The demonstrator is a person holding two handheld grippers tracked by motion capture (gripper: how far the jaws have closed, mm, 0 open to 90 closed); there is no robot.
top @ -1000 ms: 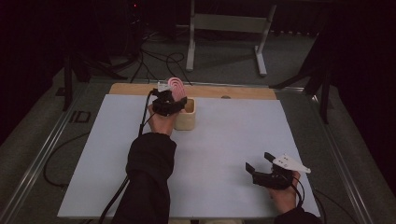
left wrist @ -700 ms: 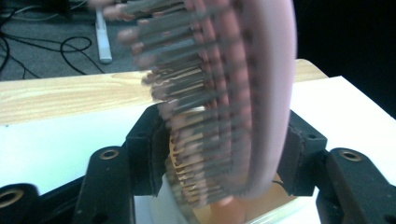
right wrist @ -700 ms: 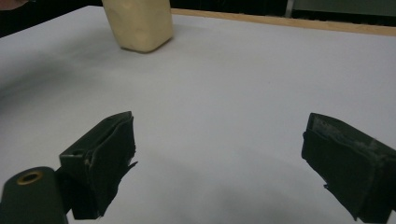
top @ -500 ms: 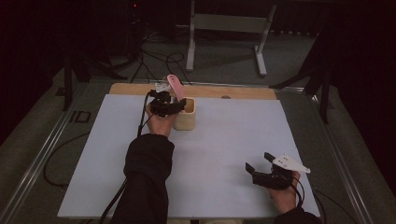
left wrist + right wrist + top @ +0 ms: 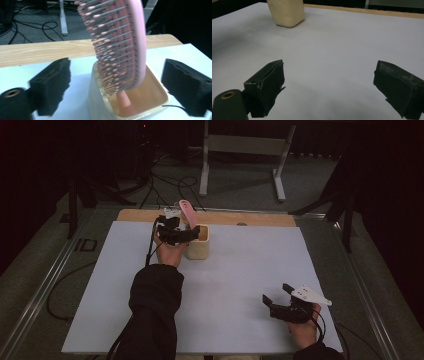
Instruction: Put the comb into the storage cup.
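A pink hairbrush [image 5: 117, 42] stands handle-down in a cream cup [image 5: 100, 100] near the far edge of the white worktop [image 5: 240, 270], just in front of a bare wooden strip [image 5: 250, 217]. The brush leans, its head rising above the cup's rim and its bristles [image 5: 105, 50] facing the left side of the left gripper view. In the high view the brush [image 5: 188, 211] tilts up and away from the cup [image 5: 197, 242].

The left claw [image 5: 192, 235] sits at the cup, held by the person's left hand [image 5: 170, 251] with a dark sleeve [image 5: 152, 305] reaching across the worktop. Its jaws are spread wide, one on each side of the cup and brush, touching neither; the claw is released.

The right claw [image 5: 275, 300] rests low near the front right of the worktop, well apart from the cup, in the right hand [image 5: 302, 327]. Its jaws also stand wide apart with bare white worktop between them; it grips nothing. From its view the cup [image 5: 285, 12] sits far off at the upper left.
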